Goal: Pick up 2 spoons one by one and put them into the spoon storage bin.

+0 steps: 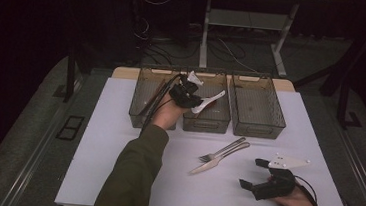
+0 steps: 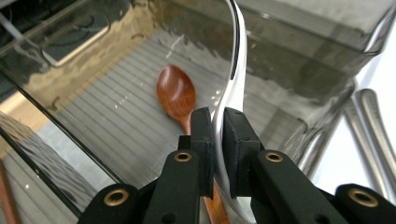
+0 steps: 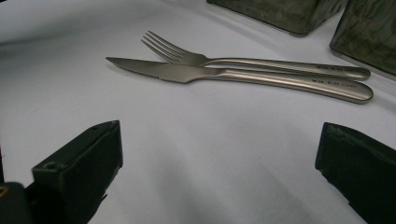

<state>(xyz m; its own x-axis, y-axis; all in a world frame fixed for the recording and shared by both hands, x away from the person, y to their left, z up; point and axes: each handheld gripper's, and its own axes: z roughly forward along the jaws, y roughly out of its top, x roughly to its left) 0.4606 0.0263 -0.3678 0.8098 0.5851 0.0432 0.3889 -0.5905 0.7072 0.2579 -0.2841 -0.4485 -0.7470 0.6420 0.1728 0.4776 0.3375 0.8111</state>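
My left gripper (image 1: pixel 193 102) hangs over the middle bin (image 1: pixel 207 123) at the back, shut on the handle of a shiny metal spoon (image 1: pixel 211 100). In the left gripper view the spoon (image 2: pixel 238 60) stands up from between the closed pads of the left gripper (image 2: pixel 218 126). Under it a wooden spoon (image 2: pixel 175 95) lies on the ribbed floor of the bin (image 2: pixel 303 70). My right gripper (image 1: pixel 251 173) rests near the table's front right, open with nothing in it. In the right gripper view its jaws (image 3: pixel 219 154) face a fork (image 3: pixel 261 63) and a knife (image 3: pixel 210 74).
Three smoky clear bins stand in a row at the back. The left bin (image 1: pixel 143 99) holds long brown utensils (image 1: pixel 154 98); the right bin (image 1: pixel 256 107) looks bare. The fork (image 1: pixel 222 150) and knife (image 1: pixel 213 164) lie side by side on the white table mid-front.
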